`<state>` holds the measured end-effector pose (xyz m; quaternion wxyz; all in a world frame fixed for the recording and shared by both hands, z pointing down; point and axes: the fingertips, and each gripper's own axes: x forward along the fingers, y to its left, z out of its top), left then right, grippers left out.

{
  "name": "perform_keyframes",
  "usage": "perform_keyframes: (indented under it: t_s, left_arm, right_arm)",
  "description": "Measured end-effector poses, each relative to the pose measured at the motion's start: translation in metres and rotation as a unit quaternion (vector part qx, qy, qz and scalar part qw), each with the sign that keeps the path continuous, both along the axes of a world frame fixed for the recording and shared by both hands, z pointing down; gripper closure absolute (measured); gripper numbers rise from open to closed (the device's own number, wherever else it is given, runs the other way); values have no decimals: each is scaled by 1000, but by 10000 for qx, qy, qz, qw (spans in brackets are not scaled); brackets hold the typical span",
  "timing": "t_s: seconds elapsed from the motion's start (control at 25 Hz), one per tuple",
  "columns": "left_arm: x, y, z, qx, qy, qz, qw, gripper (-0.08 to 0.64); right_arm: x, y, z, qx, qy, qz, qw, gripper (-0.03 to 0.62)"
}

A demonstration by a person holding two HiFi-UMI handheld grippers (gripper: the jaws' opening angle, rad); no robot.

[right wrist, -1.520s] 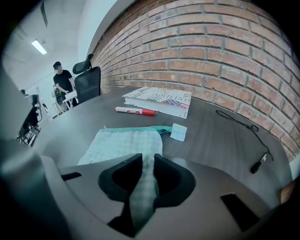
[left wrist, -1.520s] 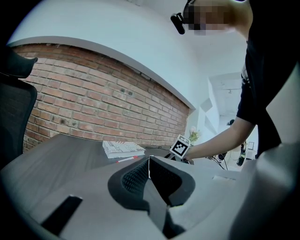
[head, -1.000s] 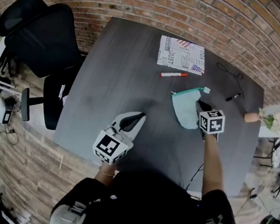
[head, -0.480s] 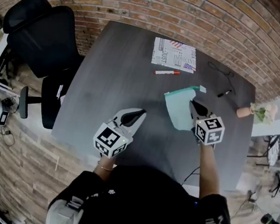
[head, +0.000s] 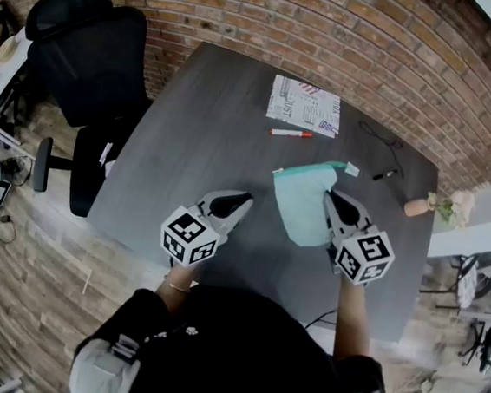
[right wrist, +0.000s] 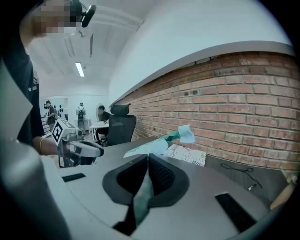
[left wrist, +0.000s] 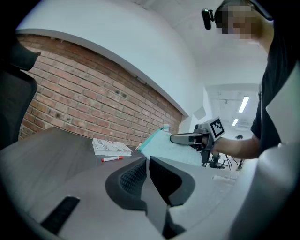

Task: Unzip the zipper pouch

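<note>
The pale teal zipper pouch [head: 301,204] hangs lifted above the dark grey table [head: 201,125]. Its green zipper edge [head: 314,165] faces the far side, and a white tag [head: 352,169] sits at that edge's right end. My right gripper [head: 329,195] is shut on the pouch's right side; in the right gripper view the fabric [right wrist: 149,146] runs out from between the right gripper [right wrist: 147,157] pads. My left gripper [head: 246,199] is shut with nothing in it, a short way left of the pouch. The left gripper view shows the left gripper [left wrist: 147,159], the pouch [left wrist: 161,144] and the other gripper [left wrist: 187,138] ahead.
A red marker [head: 290,133] and a printed sheet [head: 304,106] lie on the far part of the table. A black cable with a pen [head: 383,173] lies at the right. A small vase of flowers [head: 421,205] stands at the right edge. A black office chair [head: 86,52] stands at the left.
My right gripper has carried the pouch left and nearer to me, closer to my left gripper. The left gripper has stayed in about the same place.
</note>
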<state>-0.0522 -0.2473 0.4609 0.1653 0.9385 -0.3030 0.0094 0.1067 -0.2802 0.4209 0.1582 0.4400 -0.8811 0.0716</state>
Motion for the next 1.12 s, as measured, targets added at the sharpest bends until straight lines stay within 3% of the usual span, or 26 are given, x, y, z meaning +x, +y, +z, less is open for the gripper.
perform_keyframes:
  t_s: [0.24, 0.4, 0.76, 1.12]
  left_arm:
    - [-6, 2, -21, 0, 609, -30, 9981, 549]
    - [1, 8, -31, -74, 990, 252, 9947, 451]
    - [10, 14, -53, -387, 2133, 647, 9741, 416]
    - [6, 16, -63, -362, 2447, 643, 9668, 442]
  right_arm:
    - [-17, 23, -36, 318, -351, -250, 9986, 584]
    - [-25, 35, -54, 533, -413, -374, 9970, 584]
    - [-39, 59, -68, 771, -609, -645, 9931, 584]
    - [-49, 73, -61, 809, -687, -828, 9909, 584]
